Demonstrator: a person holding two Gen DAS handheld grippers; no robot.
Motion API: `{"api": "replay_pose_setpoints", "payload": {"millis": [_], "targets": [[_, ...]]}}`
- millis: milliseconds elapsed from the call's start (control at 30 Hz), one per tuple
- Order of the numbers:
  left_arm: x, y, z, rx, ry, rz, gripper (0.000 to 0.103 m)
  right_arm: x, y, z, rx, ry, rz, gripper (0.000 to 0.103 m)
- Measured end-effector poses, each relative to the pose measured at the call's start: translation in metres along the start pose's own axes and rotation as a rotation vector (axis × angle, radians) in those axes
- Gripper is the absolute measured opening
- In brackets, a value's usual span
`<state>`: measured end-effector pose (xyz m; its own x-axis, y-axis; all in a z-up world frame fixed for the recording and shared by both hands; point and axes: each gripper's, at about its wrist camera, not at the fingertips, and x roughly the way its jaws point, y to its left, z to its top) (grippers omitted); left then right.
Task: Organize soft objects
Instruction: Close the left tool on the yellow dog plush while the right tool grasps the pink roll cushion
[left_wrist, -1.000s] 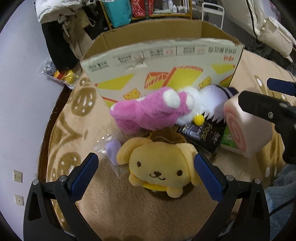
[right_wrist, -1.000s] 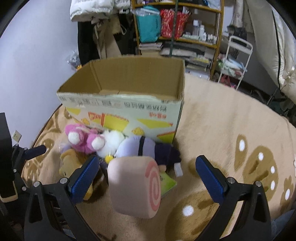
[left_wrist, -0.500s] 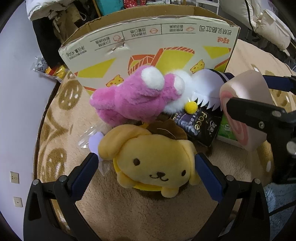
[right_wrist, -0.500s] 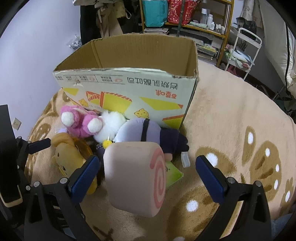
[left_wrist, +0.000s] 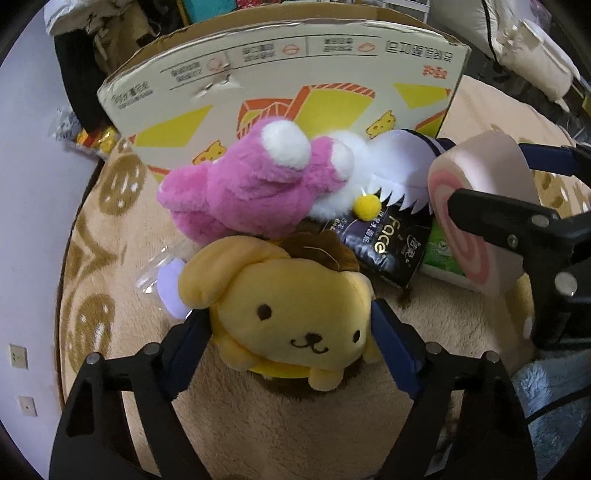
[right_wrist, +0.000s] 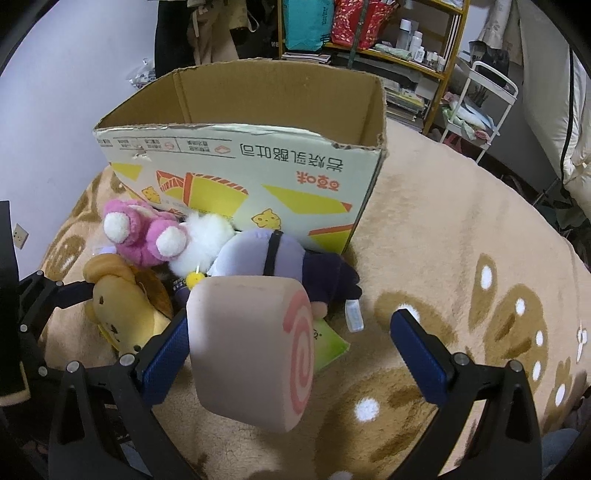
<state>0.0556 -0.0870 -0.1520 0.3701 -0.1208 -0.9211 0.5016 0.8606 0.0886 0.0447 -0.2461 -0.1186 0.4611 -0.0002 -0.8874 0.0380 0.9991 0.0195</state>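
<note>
A yellow dog plush (left_wrist: 291, 314) lies on the beige blanket, and my left gripper (left_wrist: 295, 336) has closed in on both its sides. Behind it lie a pink plush (left_wrist: 251, 184) and a white and purple plush (left_wrist: 391, 162) against an open cardboard box (left_wrist: 280, 74). A pink swirl-roll cushion (right_wrist: 251, 354) lies between the open jaws of my right gripper (right_wrist: 291, 358), its left pad against the cushion, the right pad well clear. The dog plush (right_wrist: 122, 314), pink plush (right_wrist: 144, 232), purple plush (right_wrist: 280, 258) and box (right_wrist: 258, 173) also show in the right wrist view.
A black "Face" packet (left_wrist: 384, 243) and a green packet (left_wrist: 439, 254) lie under the toys. A clear wrapper (left_wrist: 159, 266) lies left of the dog plush. Shelves (right_wrist: 369, 37) and a white cart (right_wrist: 480, 99) stand behind the box. A wall bounds the left side.
My left gripper moved forward and its jaws closed from wide open onto the dog plush. My right gripper moved closer to the roll cushion, which now sits between its jaws.
</note>
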Motion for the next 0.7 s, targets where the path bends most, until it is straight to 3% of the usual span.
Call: {"api": "replay_pose_setpoints", "payload": {"millis": [167,300,433,500,567,700], "targets": [[-0.003,-0.001,-0.001,-0.018,-0.003,-0.004,0.079,-0.001,0.002,-0.002,-0.004,0.009,0.050,0.079],[-0.011,0.003,-0.004,-0.055,-0.010,-0.023,0.077,-0.007,0.000,-0.002,0.015,-0.007,0.087,0.053],[-0.019,0.010,-0.005,-0.091,-0.032,-0.021,0.074,-0.010,-0.001,-0.003,0.026,-0.016,0.096,0.045],[-0.027,0.014,-0.007,-0.119,-0.053,-0.002,0.074,-0.017,0.000,-0.005,0.026,-0.036,0.056,0.043],[-0.042,0.015,-0.011,-0.124,-0.110,0.039,0.075,-0.035,-0.001,-0.006,0.019,-0.102,0.012,0.042],[-0.076,0.016,-0.017,-0.122,-0.217,0.059,0.075,-0.065,-0.009,-0.009,0.052,-0.203,0.018,0.042]]}}
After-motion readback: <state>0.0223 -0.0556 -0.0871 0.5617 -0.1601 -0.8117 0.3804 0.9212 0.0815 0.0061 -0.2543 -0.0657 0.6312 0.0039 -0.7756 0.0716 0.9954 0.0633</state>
